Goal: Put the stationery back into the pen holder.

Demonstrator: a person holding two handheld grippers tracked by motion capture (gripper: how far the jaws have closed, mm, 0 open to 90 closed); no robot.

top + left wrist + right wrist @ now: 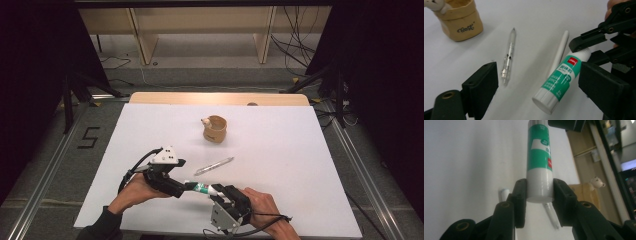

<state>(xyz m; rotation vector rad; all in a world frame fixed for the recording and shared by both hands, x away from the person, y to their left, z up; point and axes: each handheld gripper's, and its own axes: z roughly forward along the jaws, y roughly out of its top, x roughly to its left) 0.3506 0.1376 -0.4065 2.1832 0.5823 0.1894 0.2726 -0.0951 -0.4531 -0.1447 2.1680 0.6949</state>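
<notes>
A green-and-white glue stick hangs just above the white table, and my right gripper is shut on its white cap end. In the right gripper view both pads press on that end. My left gripper faces it from the left with its jaws wide apart. In the left gripper view the glue stick lies between those jaws, its flat base towards the camera and close to the right-hand jaw, with no grip on it.
A clear pen lies on the table beyond the grippers, and a thin white stick lies under the glue stick. A tan cup with a small bear figure on its rim stands farther back at the middle.
</notes>
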